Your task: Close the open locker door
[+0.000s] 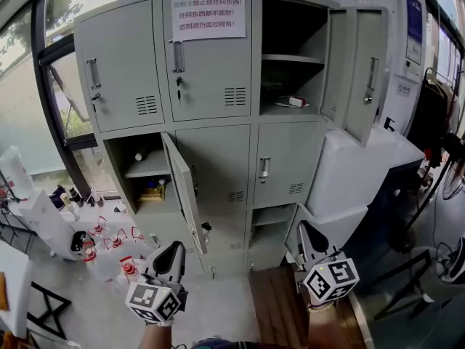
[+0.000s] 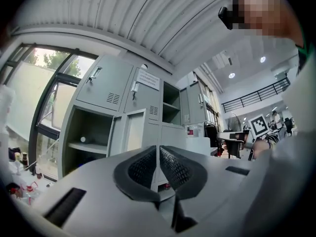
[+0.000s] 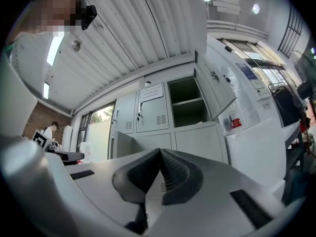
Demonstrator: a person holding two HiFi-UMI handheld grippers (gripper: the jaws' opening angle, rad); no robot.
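Locker door (image 1: 183,195) edge-on above floor (image 1: 218,307)

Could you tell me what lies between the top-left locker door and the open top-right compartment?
A shut door bearing a notice, in the head view.

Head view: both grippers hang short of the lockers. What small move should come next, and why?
Probably ease the left gripper forward and up to the free edge of the middle-row open door: it is shut, empty and nearest that door, which juts out just above it. The upper right door stands open too.
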